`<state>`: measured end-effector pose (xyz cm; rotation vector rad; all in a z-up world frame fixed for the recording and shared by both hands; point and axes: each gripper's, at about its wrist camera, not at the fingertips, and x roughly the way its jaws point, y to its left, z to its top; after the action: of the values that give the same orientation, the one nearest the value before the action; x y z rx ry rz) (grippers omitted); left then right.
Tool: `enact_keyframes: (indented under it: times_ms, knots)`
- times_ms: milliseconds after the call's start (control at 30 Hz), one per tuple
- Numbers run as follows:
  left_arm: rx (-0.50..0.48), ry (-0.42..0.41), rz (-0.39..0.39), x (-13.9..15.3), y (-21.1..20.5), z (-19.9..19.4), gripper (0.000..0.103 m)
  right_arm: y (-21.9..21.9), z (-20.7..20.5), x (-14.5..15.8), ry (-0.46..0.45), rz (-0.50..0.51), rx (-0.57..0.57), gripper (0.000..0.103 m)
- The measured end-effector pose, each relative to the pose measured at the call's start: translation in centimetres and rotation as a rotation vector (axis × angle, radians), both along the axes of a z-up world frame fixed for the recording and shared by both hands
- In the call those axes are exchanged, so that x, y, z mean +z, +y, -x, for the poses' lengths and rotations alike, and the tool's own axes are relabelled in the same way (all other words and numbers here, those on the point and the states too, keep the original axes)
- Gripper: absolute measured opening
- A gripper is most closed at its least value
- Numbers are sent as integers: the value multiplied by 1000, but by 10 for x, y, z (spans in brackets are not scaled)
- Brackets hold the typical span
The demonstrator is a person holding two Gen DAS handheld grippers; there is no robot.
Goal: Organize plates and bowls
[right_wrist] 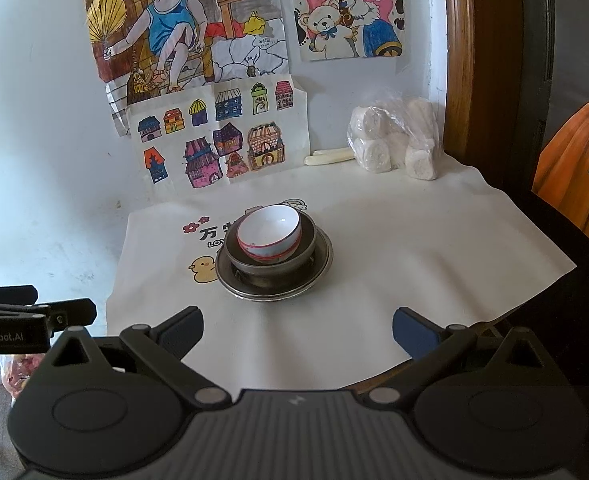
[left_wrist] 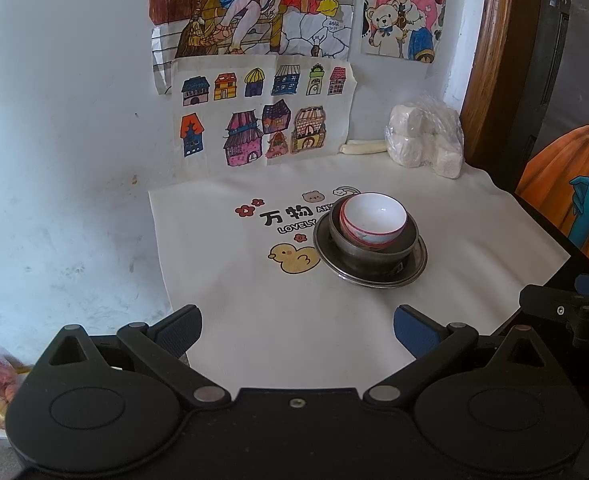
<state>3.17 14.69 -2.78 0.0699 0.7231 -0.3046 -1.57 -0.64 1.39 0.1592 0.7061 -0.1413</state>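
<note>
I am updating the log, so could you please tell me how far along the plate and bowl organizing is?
Stacking looks done: the white bowl sits slightly tilted inside the dark metal bowl, which rests on the metal plate on the cloth. Nothing is in hand; the left claw and right claw are open and clear of the stack. No loose dishes are visible, so little seems left.

On the white cloth [left_wrist: 334, 320] at frame centre you can read "万物" in bold black, with "LOVELY" beneath it; the stacked bowls cover the rest of both lines. At the left edge of your right wrist view, the left gripper's [right_wrist: 10, 336] black body reads "enRobot.AI", its first letter cut off.
</note>
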Motion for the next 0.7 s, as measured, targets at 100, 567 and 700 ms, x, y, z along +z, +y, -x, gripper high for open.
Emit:
enact_keyframes:
  times_ms: [100, 567, 700]
  knots:
    - [0, 0, 0, 0, 0, 0, 102, 0, 0, 0, -1, 0, 0, 103]
    - [5, 0, 0, 1, 2, 3, 102, 2, 2, 3, -5, 2, -1, 103]
    - [8, 0, 2, 1, 4, 2, 102, 2, 2, 2, -6, 2, -2, 103]
